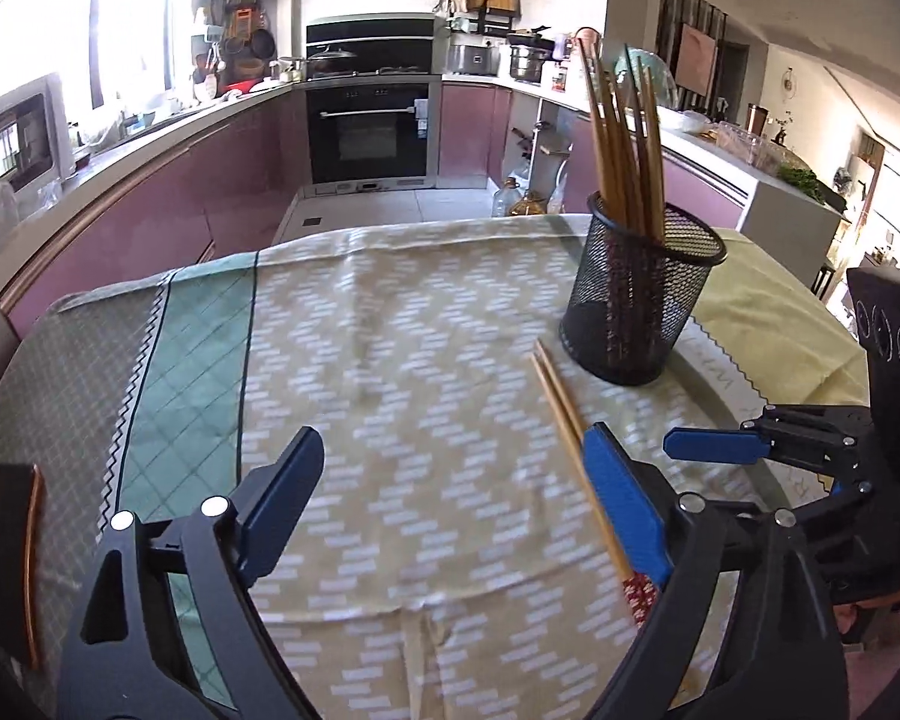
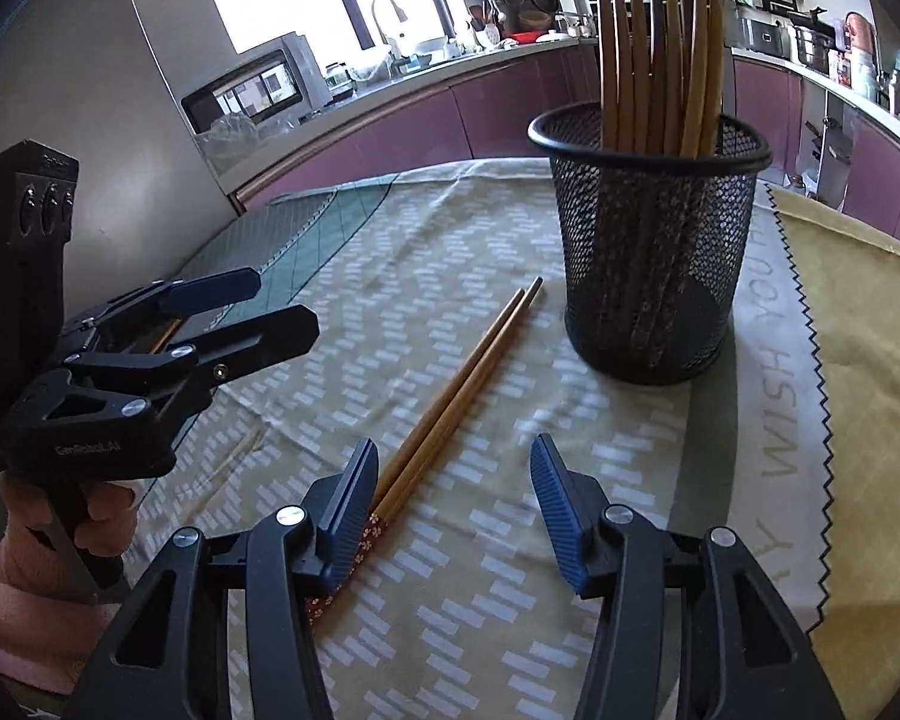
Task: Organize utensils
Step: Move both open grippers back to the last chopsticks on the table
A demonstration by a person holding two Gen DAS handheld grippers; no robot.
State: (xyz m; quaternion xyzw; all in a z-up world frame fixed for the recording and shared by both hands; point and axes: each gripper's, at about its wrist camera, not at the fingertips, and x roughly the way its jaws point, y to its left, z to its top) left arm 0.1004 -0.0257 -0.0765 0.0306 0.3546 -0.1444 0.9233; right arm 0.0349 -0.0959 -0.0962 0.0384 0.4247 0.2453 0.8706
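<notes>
Lying side by side on the patterned cloth (image 2: 450, 540) of the tabletop, 2 loose chopsticks (image 2: 450, 402) pointed their thin tips toward the black mesh holder (image 2: 648, 252), which stood upright just beyond them and held a bunch of chopsticks (image 2: 660, 54). Their red patterned handle ends sat near the camera, beside the left finger of the right gripper (image 2: 450, 516). That gripper was wide open and held nothing. The left gripper (image 1: 450, 498), to the left, was also spread wide and empty, its right finger just beside the pair. A yellow cloth (image 2: 870, 360) lay at the right.
</notes>
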